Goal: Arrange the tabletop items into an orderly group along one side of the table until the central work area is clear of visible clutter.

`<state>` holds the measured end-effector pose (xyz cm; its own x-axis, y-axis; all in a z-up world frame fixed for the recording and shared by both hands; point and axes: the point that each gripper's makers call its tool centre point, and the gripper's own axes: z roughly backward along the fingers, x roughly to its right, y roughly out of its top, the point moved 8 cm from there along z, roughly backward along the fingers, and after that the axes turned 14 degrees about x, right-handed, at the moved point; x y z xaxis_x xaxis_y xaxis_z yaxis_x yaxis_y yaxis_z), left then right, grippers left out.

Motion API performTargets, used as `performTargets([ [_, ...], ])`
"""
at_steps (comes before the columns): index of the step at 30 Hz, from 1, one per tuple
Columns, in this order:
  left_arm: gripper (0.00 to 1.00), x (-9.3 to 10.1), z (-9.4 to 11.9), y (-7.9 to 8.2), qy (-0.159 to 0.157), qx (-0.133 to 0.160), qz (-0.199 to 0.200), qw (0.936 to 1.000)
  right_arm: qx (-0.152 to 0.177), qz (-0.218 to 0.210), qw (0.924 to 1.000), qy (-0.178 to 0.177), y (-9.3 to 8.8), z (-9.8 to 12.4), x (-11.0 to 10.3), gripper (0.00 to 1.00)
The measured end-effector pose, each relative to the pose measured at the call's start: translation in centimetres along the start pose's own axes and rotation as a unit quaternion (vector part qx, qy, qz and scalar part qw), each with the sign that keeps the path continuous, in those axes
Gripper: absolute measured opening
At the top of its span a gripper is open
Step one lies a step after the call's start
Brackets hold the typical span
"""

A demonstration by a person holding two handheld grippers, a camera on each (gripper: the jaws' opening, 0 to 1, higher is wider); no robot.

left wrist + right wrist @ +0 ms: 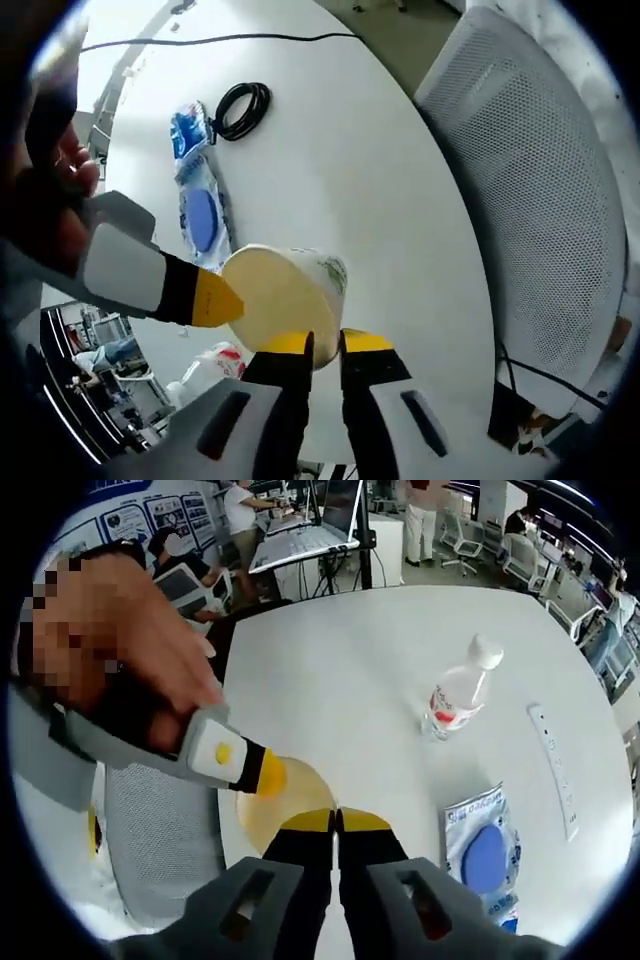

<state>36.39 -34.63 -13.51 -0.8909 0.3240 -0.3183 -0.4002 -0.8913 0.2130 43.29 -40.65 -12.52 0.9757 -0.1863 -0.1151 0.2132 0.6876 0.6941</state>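
Observation:
A cream paper cup (275, 295) lies tilted over the white table (370, 190), its open mouth facing me in the left gripper view. My left gripper (325, 345) is shut on its near rim. My right gripper (215, 300) comes in from the left and meets the rim's left side. The right gripper view has the same cup (285, 800) just beyond my right gripper (338, 820), whose jaws stand almost together on the rim. There the left gripper (262, 772) reaches the cup from the upper left, held by a person's hand (110, 650).
Two blue packets (200, 215) (188, 130) and a black cable coil (243, 108) lie farther along the table. A water bottle (460, 695), a white strip (555, 770) and a blue packet (485, 845) sit to the right. A mesh chair (540, 200) stands at the table's edge.

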Motion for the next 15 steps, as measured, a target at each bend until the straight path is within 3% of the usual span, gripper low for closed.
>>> performTargets([
  [8,0.14,-0.6,2.0,0.5,0.045,0.069,0.056,0.995,0.007,-0.011,0.9998,-0.014,-0.3,0.3,1.2,0.0],
  [11,0.14,-0.9,3.1,0.4,0.068,0.107,0.106,0.9862,0.008,-0.015,0.9996,-0.021,-0.5,0.6,1.7,0.0],
  [13,0.15,-1.1,4.0,0.1,0.083,0.12,0.117,0.9824,0.01,-0.017,0.9994,-0.028,-0.6,0.8,2.1,0.0],
  [15,0.15,-1.2,4.5,-0.1,0.097,0.14,0.15,0.9739,0.013,-0.02,0.9992,-0.033,-0.7,1.0,2.4,0.0],
])
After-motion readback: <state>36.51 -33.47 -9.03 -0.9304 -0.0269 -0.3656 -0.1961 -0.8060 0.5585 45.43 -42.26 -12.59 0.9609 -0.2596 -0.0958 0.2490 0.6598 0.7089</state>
